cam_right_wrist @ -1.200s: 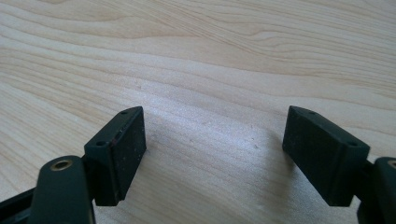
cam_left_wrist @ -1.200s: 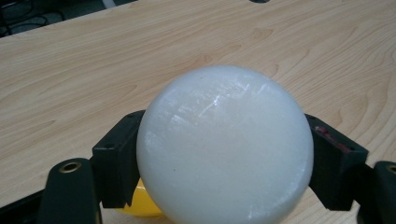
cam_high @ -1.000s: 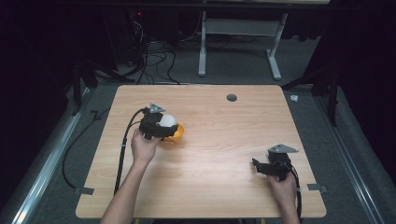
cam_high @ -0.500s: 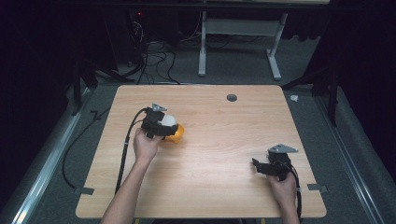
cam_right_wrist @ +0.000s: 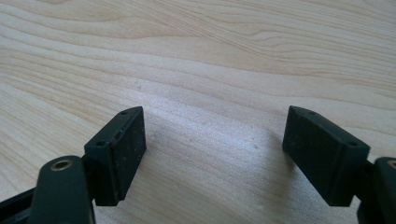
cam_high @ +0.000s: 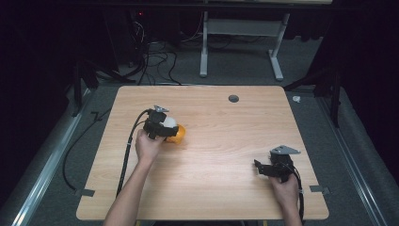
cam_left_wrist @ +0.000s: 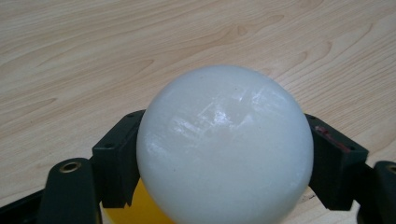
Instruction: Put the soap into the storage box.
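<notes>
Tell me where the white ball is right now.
The white ball sits clamped in the left gripper at the table's left-centre, touching an orange object beside it.

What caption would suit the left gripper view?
Left tool clamps a white ball over a yellow base, above the wooden table.

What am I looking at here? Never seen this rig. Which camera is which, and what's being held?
No robot: a person holds a two-fingered gripper in each hand at a wooden table. The wide picture is a fixed camera above the table; the forearms come in from the bottom. The other two come from cameras riding on the grippers, looking along their black fingers. The left gripper is shut on a white ball, with something yellow-orange beneath it. The right gripper is open, holds nothing and sits low near the table's right front. A small dark round spot lies near the table's far edge.
</notes>
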A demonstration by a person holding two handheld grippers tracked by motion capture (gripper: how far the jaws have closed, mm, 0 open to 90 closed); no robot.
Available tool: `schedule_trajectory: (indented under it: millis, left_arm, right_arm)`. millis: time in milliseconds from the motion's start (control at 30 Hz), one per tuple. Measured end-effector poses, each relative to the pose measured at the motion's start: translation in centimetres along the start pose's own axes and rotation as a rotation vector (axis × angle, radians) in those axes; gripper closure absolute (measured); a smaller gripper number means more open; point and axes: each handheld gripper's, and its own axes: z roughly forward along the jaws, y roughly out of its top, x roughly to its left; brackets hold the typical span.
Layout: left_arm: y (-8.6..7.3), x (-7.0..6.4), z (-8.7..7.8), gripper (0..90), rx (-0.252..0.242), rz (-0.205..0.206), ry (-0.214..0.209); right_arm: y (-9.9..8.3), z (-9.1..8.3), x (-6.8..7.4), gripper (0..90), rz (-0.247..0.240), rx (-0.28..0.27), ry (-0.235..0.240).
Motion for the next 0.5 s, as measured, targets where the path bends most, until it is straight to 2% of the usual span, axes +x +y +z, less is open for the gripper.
schedule_trajectory:
  millis: [500]
  left_arm:
    - [-0.3, -0.2, 1.3, 24.3, 0.038, 0.001, 0.019]
  right_arm:
    - [0.0, 0.0, 0.0, 22.2, 0.002, 0.000, 0.001]
